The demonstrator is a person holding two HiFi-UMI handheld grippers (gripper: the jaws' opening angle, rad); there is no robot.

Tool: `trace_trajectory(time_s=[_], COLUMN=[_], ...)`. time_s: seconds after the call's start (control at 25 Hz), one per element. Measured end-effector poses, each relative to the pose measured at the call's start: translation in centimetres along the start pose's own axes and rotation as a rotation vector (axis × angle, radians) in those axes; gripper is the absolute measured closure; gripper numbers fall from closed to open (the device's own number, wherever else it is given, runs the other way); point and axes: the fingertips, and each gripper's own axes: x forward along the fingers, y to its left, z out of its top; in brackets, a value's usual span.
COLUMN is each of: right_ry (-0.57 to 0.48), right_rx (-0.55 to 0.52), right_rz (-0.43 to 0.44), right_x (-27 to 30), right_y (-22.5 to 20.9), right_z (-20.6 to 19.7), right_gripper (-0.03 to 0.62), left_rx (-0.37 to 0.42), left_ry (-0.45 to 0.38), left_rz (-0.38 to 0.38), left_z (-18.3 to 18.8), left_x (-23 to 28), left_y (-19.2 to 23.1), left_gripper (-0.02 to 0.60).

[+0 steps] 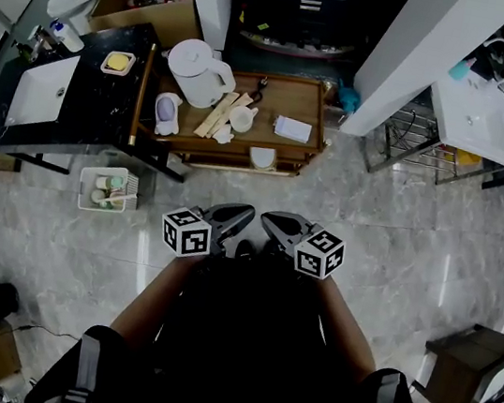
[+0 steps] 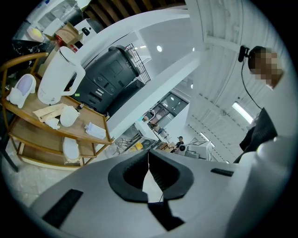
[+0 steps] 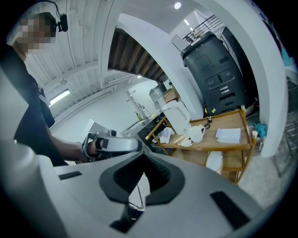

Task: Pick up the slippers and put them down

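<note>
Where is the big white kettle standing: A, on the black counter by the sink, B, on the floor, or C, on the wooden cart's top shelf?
C: the head view shows the white kettle upright on the top shelf of the wooden cart.

The person wears a black short-sleeved top (image 1: 249,338) with grey shoulder straps (image 1: 85,371). The pale grey plastic left gripper (image 2: 149,154) and right gripper (image 3: 143,157) have black ribbed fingers (image 2: 170,179), and each carries a white cube with black square markers (image 1: 187,231).
</note>
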Motion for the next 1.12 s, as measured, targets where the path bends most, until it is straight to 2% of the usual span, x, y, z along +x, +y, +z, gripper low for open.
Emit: trace_trajectory(time_s=[1.12], right_ry=[0.018], right_rx=[-0.021], right_rz=[0.001], right_x=[0.55], right_y=[-0.12], right_z=[-0.43], right_gripper=[0.588], left_rx=[-0.021], left_ry=[-0.012], left_rz=[0.012], left_z=[-0.51], left_x=[-0.47], left_y=[0.87], left_gripper=[0.568])
